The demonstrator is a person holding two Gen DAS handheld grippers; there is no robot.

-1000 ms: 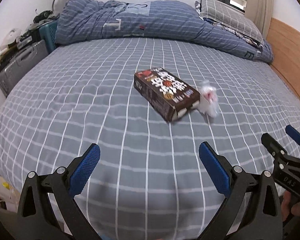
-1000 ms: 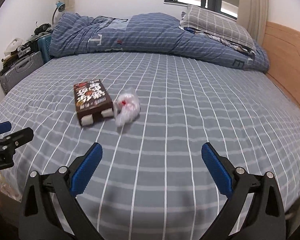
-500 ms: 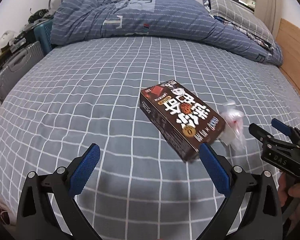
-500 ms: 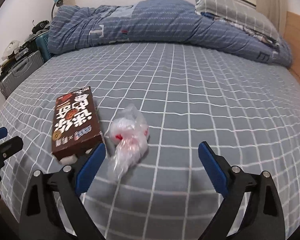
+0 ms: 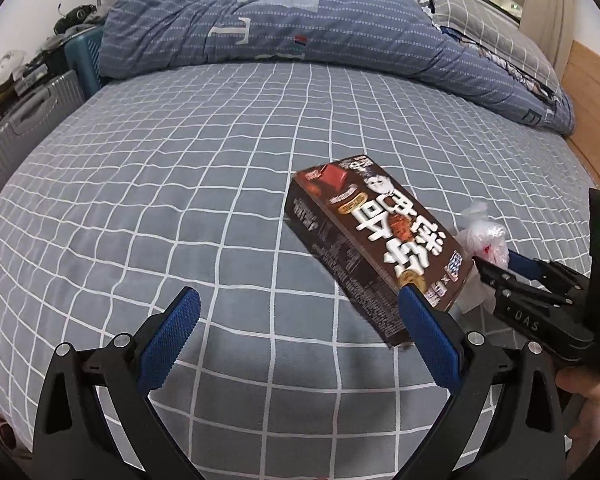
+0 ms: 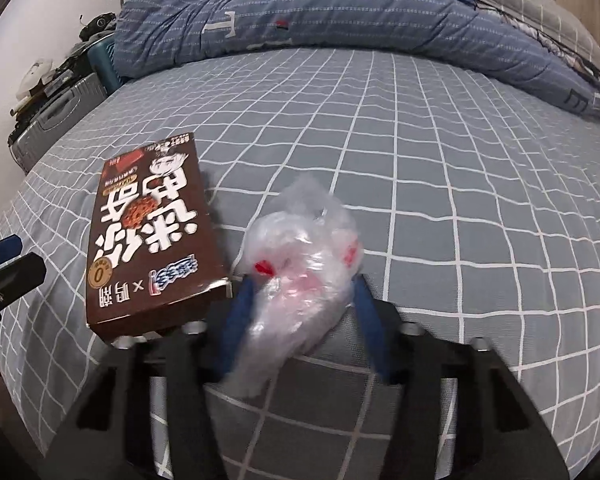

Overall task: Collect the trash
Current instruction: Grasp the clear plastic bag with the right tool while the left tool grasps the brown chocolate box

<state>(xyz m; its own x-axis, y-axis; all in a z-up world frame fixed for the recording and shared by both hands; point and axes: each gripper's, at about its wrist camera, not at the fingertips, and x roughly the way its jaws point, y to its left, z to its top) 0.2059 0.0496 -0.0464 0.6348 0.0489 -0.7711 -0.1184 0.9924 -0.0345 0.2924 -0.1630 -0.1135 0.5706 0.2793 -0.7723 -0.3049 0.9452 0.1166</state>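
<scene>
Right gripper [image 6: 302, 300] is down on the bed [image 6: 440, 168], its jaws having just been closing, and the blue pads now squeeze both sides of the crumpled plastic bag [image 6: 300, 268]. That bag lies just right of the brown snack box [image 6: 148, 248], nearly touching it. Left gripper [image 5: 296, 340] hangs wide apart, nothing between its pads, with the near end of the box just beyond its right finger. A rumpled blue duvet [image 5: 300, 28] sits far behind the box.
</scene>
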